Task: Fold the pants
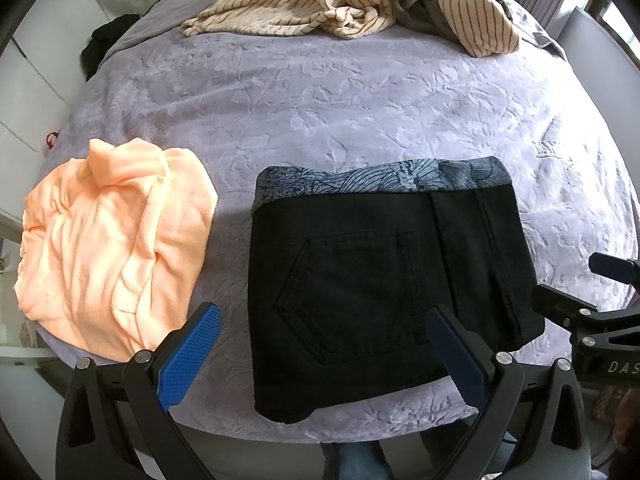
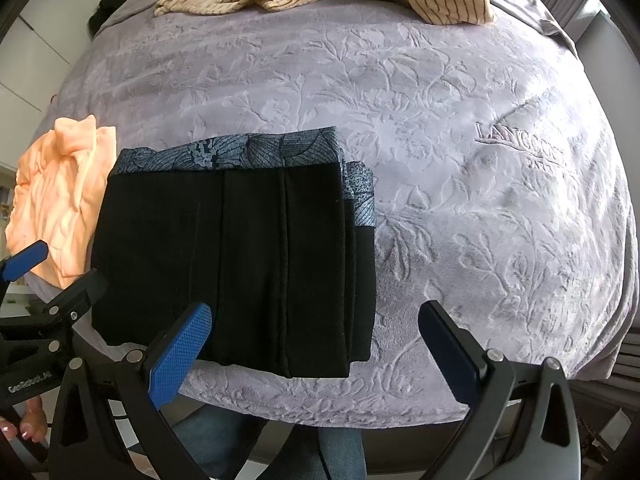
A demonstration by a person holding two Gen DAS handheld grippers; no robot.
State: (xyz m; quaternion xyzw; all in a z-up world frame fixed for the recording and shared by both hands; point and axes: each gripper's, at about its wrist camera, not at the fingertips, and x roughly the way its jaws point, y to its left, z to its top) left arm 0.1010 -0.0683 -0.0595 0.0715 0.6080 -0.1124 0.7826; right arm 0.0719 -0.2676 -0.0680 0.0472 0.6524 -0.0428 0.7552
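Observation:
The black pants lie folded into a compact rectangle near the front edge of the bed, a blue-grey patterned waistband along their far side. They also show in the right wrist view. My left gripper is open and empty, held just above the near part of the pants. My right gripper is open and empty, over the pants' near right corner. The right gripper shows at the right edge of the left wrist view.
A peach garment lies crumpled left of the pants. Striped cream clothes are piled at the far side. The lavender embossed bed cover spreads between. White cabinets stand left of the bed.

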